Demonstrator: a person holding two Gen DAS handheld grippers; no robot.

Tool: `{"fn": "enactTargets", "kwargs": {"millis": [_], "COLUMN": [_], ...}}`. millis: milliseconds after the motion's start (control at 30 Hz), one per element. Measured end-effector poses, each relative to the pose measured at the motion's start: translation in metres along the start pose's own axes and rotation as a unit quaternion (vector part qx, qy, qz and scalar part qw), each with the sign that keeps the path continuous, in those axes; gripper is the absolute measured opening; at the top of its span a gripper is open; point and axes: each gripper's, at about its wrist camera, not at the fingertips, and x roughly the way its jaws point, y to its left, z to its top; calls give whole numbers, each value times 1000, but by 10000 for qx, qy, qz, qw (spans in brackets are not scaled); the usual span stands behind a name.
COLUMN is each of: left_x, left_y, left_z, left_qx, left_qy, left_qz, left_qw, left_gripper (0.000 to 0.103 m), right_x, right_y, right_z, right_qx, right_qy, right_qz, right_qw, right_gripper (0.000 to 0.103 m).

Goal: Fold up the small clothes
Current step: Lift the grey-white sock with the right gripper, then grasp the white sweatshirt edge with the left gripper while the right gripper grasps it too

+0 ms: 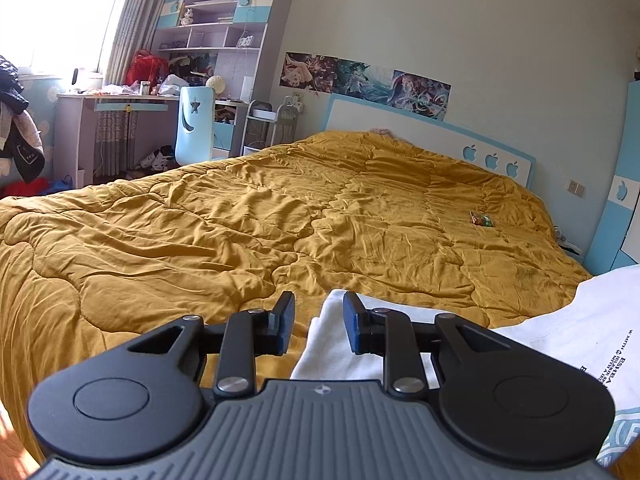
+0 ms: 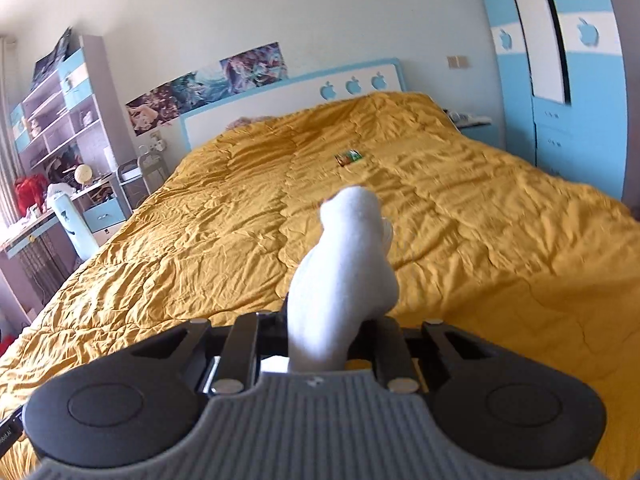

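The right tool grips a white cloth above the bed. The left tool stands open over a white shirt, pads apart.

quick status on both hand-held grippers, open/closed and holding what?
Left hand-held gripper: open, white T-shirt fabric between the pads, not pinched.
Right hand-held gripper: shut on a fold of white cloth.

The left gripper points slightly downward, its jaws parted with a gap between the pads. The right gripper also tilts slightly down, jaws drawn close together and clamped, fingers mostly hidden.
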Motion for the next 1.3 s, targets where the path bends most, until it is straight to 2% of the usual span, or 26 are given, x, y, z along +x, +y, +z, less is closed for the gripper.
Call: {"fn": "enactTargets", "kwargs": {"millis": [133, 200, 367, 433, 500, 567, 600, 667, 700, 800, 833, 867, 900, 933, 1000, 1067, 1133, 1167, 1200, 1233, 1267, 1300], "left_x": [-6, -7, -18, -24, -27, -29, -30, -31, -31, -28, -26, -24, -22, -21, -20, -19, -19, -18, -17, -16, -14, -11], "left_y": [22, 34, 63, 74, 84, 96, 100, 105, 106, 106, 106, 104, 103, 101, 99, 99, 95, 91, 84, 74, 63, 52], "left_z": [1, 2, 5, 6, 6, 6, 4, 2, 0, -1, 0, 1, 2, 3, 6, 6, 7, 8, 8, 9, 9, 8], "left_qx": [-232, -333, -593, -664, -736, -814, -845, -848, -834, -836, -848, -878, -912, -953, -1020, -1155, -1364, -1391, -1356, -1253, -1091, -890], "left_qy": [-75, -91, -224, -297, -315, -236, -212, -174, -153, -52, -16, 53, 121, 196, 323, 394, 479, 518, 547, 560, 577, 604], "left_qz": [93, 222, 562, 753, 881, 986, 1061, 1188, 1231, 1270, 1248, 1186, 1075, 921, 505, -215, -1075, -1319, -1475, -1568, -1632, -1670], "left_qw": [9997, 9992, 9964, 9945, 9929, 9915, 9905, 9891, 9888, 9884, 9886, 9890, 9899, 9910, 9930, 9923, 9836, 9801, 9782, 9780, 9789, 9801], "left_gripper": [31, 31, 31, 31, 31, 31, 31, 31, 31, 31, 31, 31, 31, 31, 32, 38, 41, 41, 39, 33, 20, 18], "right_x": [-10, -15, -12, -3, 7, 20, 28, 35, 33, 19, 20, 20, 22, 20, 14, 2, -8, -13, -17, -20, -23, -23], "right_y": [40, 70, 141, 168, 191, 210, 221, 222, 219, 210, 203, 197, 190, 185, 167, 144, 119, 105, 92, 83, 70, 62], "right_z": [-6, -12, -42, -67, -97, -126, -145, -162, -163, -153, -147, -143, -140, -136, -128, -113, -103, -100, -99, -99, -100, -100], "right_qx": [-562, -986, -2139, -2518, -2753, -3059, -3213, -2937, -2755, -1972, -1603, -1140, -804, -616, -581, -845, -1003, -1009, -1007, -1011, -1043, -1121], "right_qy": [-460, -694, -892, -730, -331, 295, 785, 1310, 1356, 1444, 1610, 1900, 2116, 2201, 2012, 1487, 1050, 836, 594, 412, 199, 176], "right_qz": [159, 341, 731, 1035, 1500, 1911, 2136, 2475, 2714, 3721, 4071, 4507, 4754, 4848, 4700, 4355, 4101, 3981, 3817, 3653, 3352, 3132], "right_qw": [9972, 9921, 9700, 9595, 9490, 9322, 9193, 9140, 9122, 8955, 8847, 8647, 8502, 8442, 8575, 8838, 9004, 9079, 9169, 9245, 9362, 9429], "right_gripper": [13, 13, 13, 13, 14, 17, 26, 48, 63, 65, 65, 65, 63, 63, 63, 63, 63, 63, 63, 61, 59, 54]}}
